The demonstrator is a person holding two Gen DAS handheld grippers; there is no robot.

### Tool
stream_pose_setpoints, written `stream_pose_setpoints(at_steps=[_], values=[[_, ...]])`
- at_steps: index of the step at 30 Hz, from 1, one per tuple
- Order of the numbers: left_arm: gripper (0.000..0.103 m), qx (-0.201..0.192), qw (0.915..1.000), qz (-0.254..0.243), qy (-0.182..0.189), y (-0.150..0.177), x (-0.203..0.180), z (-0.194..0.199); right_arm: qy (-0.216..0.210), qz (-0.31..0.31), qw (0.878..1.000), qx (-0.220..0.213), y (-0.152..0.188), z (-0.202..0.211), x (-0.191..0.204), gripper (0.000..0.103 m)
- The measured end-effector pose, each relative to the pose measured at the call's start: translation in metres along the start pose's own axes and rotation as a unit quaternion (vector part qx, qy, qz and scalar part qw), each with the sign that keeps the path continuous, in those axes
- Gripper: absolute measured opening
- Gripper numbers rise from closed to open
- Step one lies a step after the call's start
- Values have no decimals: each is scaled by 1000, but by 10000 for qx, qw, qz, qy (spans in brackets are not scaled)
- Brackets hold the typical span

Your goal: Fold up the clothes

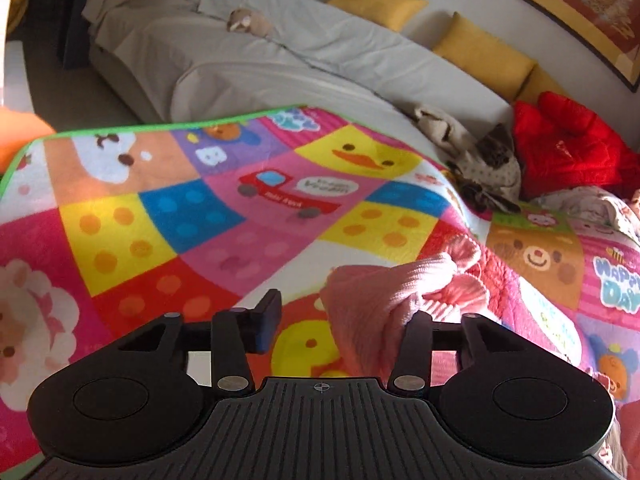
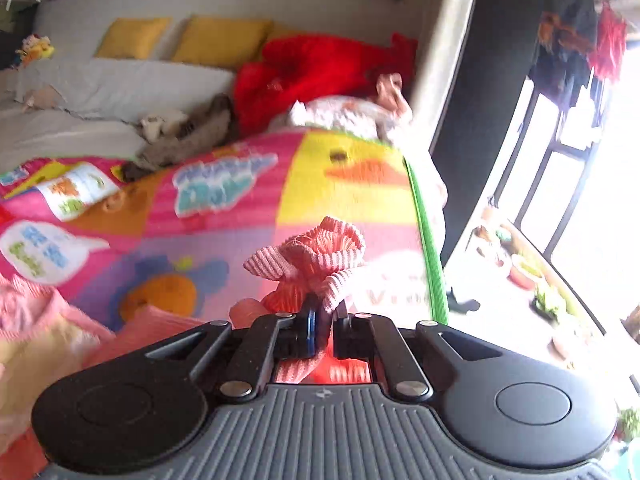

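Patchwork blanket (image 1: 208, 216) under downtilted left claw (image 1: 340, 320)

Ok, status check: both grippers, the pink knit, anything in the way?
Left gripper open, pink knit garment lying loose between its fingers. Right gripper shut on a bunched fold of the knit. Both over the patchwork blanket; nothing blocking.
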State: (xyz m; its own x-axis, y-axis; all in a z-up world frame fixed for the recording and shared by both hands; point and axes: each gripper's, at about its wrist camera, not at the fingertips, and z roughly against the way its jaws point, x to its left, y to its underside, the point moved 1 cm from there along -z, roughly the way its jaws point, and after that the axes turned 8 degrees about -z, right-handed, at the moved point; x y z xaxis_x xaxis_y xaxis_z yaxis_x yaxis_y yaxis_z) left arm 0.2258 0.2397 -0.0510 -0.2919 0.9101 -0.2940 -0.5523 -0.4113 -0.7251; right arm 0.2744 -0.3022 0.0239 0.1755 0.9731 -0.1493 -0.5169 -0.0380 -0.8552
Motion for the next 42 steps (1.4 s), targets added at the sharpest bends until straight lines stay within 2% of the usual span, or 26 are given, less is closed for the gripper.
stream_pose_setpoints(at_steps=[1, 3, 5, 8, 10, 11, 14, 16, 18, 22, 24, 25, 26, 27, 29, 30, 32, 33, 34, 35, 36, 37, 39, 40, 42], values=[[74, 51, 10000, -34, -17, 2, 2, 5, 19, -11, 10000, 28, 10, 3, -7, 19], [81, 48, 9999, -146, -75, 5, 6, 20, -21, 17, 10000, -65, 24, 21, -16, 42], [85, 30, 9996, -224, -160, 7, 10, 37, -251, 54, 9996, -154, 37, 48, -23, 47], [87, 36, 9992, -366, -157, 15, 9, 63, -1096, 78, 9939, -59, 54, 93, -22, 57], [92, 25, 9978, -656, 27, 25, -1, 84, -1770, 182, 9840, 80, 71, 122, -16, 64], [93, 13, 9962, -853, 151, 30, -9, 94, -2050, 273, 9783, 146, 79, 134, -11, 64], [94, -72, 9826, -1737, 659, 53, -47, 132, -2830, 457, 9572, 392, 101, 167, 3, 66], [95, -132, 9678, -2283, 1050, 72, -74, 155, -3328, 538, 9397, 576, 115, 188, 12, 68], [96, -168, 9474, -2821, 1501, 94, -103, 178, -3650, 601, 9264, 697, 129, 200, 22, 69], [96, -110, 8969, -3797, 2265, 140, -156, 214, -3581, 239, 9282, 981, 146, 189, 40, 68], [96, -108, 8687, -4307, 2444, 163, -177, 229, -3558, -150, 9261, 1247, 141, 178, 43, 34], [97, -137, 8541, -4553, 2510, 175, -185, 235, -3575, -393, 9240, 1299, 132, 176, 40, 27], [97, -198, 8418, -4761, 2538, 185, -193, 240, -3631, -640, 9211, 1254, 123, 176, 36, 15], [97, -265, 8295, -4959, 2556, 195, -200, 245, -3688, -872, 9182, 1149, 113, 180, 30, 9], [97, -484, 8076, -5325, 2487, 214, -211, 248, -3828, -1321, 9106, 825, 88, 190, 17, 8], [97, -565, 7999, -5468, 2407, 221, -217, 247, -3869, -1421, 9085, 685, 79, 195, 12, 7], [97, -687, 7912, -5665, 2200, 230, -228, 238, -3844, -1436, 9107, 479, 67, 202, 5, 7], [97, -733, 7902, -5716, 2086, 230, -231, 231, -3826, -1439, 9118, 378, 62, 206, 2, 7], [84, -776, 7898, -5757, 1969, 229, -235, 223, -3782, -1407, 9143, 333, 60, 208, 0, 7], [66, -696, 7935, -5731, 1927, 222, -236, 217, -3721, -1362, 9176, 312, 61, 209, -2, 7], [33, -591, 7980, -5689, 1899, 215, -237, 210, -3658, -1315, 9209, 293, 62, 210, -4, 7], [26, -457, 8094, -5526, 1935, 203, -235, 205, -3570, -1281, 9248, 301, 65, 210, -7, 7], [27, -344, 8306, -5173, 2032, 179, -225, 202, -3385, -1212, 9325, 326, 72, 210, -13, 7], [31, -296, 8405, -4994, 2079, 167, -219, 201, -3235, -1147, 9386, 348, 77, 210, -17, 7], [42, -422, 8507, -4857, 1964, 152, -209, 205, -2968, -1050, 9484, 373, 86, 209, -25, 7]])
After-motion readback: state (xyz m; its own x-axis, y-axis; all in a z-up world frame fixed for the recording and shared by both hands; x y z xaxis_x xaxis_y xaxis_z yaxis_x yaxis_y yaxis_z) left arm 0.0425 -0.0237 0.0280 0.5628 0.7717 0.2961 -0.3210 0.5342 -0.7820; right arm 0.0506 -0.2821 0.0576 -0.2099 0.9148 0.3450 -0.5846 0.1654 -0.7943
